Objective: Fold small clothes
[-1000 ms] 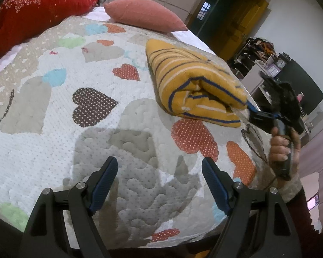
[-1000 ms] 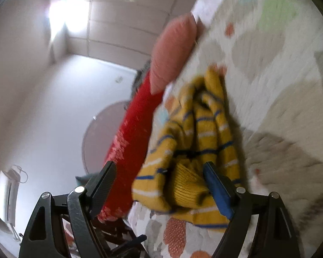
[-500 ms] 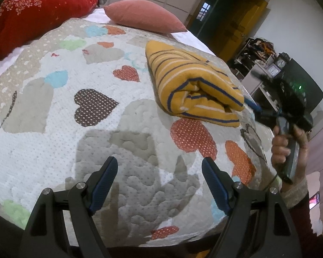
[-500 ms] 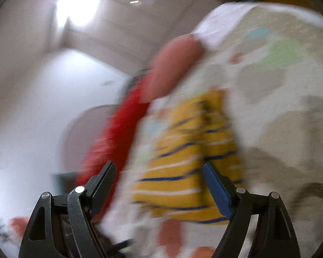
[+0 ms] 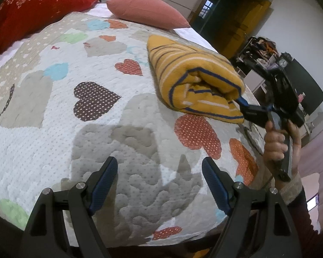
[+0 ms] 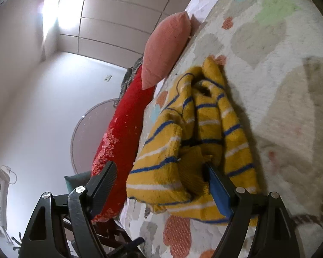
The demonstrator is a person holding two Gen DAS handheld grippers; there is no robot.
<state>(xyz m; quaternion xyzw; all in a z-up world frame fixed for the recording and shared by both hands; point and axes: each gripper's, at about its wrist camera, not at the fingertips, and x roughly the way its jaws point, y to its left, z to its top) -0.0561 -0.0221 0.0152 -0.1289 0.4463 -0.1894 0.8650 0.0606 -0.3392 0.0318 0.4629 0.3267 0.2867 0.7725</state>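
left wrist view: my left gripper hangs low over the bed, its fingers spread wide with only the heart-patterned quilt between them, well apart from the garment. the striped yellow garment lies folded into a thick bundle on the far right part of the bed. what has changed is on the other side: half a second ago my right gripper stood just off the bundle's near corner, and now its blue finger tip is pushed into the open end of the fold, as it was a second ago. i judge the fold itself is nearly done and i am tucking or squaring this loose end, not starting a new fold. my right hand grips the handle beside the bed's edge.

right wrist view: here the blur of half a second ago is gone and the bundle fills the middle again, close up. my right gripper has its fingers spread; the right finger lies in among the layers beside a ribbed cuff, while the left finger is out in the air, touching nothing. so i am pinching nothing yet.

this view shows the messy layers and cuff inside the open end, which the left view shows only as a dark gap. the left view alone shows the bundle's neat outline and its place on the bed, short of the pink pillow and red cushion.
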